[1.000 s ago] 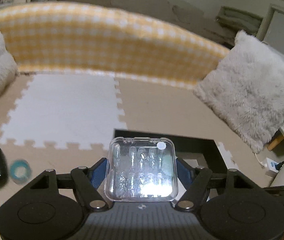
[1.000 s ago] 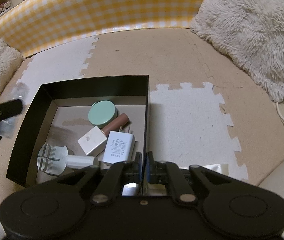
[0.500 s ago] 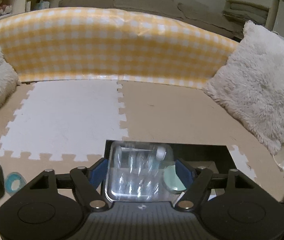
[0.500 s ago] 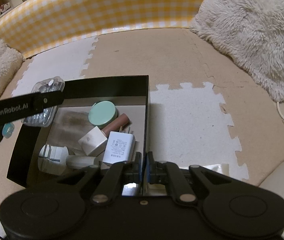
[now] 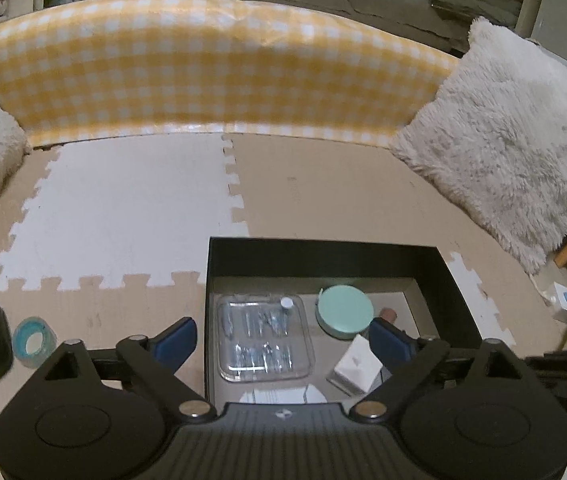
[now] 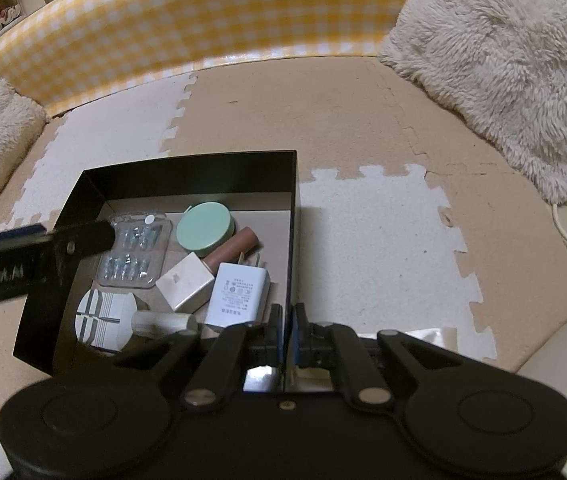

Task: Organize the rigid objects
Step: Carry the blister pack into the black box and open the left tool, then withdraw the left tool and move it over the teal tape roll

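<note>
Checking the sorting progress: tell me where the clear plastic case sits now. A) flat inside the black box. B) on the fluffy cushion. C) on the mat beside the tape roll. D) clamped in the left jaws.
A: the clear plastic case lies flat on the floor of the black box, next to the mint round tin, and the left gripper stands open above it.

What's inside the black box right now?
In the black box: clear plastic case, mint round tin, brown tube, white cube, white charger, a round white striped item. The near corner is hidden behind the right gripper.
</note>
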A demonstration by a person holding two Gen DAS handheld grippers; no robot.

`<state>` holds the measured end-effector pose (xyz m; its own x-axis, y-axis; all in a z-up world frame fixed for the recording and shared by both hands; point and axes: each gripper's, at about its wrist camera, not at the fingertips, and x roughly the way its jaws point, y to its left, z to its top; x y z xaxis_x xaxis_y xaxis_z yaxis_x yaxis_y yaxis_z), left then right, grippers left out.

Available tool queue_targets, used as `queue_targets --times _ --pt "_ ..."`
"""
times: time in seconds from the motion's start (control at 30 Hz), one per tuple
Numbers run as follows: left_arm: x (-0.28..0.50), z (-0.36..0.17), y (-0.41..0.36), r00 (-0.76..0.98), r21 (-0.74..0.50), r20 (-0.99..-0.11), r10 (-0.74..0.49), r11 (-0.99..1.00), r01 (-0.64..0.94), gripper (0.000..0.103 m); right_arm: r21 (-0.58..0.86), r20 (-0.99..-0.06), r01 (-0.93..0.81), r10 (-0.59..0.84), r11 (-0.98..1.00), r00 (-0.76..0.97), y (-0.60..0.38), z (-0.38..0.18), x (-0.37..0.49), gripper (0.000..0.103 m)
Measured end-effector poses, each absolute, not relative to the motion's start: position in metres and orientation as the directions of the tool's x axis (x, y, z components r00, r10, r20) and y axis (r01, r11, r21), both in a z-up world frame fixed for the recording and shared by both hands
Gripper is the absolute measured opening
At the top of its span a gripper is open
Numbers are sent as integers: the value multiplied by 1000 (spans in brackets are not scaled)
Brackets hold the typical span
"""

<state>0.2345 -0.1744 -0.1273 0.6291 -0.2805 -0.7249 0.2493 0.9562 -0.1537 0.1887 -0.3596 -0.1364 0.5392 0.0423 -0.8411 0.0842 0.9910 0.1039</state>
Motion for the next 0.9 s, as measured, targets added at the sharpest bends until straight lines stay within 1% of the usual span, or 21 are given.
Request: queue_targets --times 0.2,0.43,0.67,0.9 --pt "226 -123 -175 619 -141 -732 -286 952 272 103 103 -841 85 41 991 539 -359 -136 188 5" --pt "217 -119 -174 615 -130 -730 -297 945 302 103 103 -841 85 41 991 539 -360 -136 188 5" --pt "209 -113 -157 628 -141 -712 -314 940 311 103 104 -841 86 42 991 539 -359 -137 188 5" --pt "206 -105 -128 673 -136 -680 -291 952 274 103 103 -841 85 41 991 540 -359 -137 188 5"
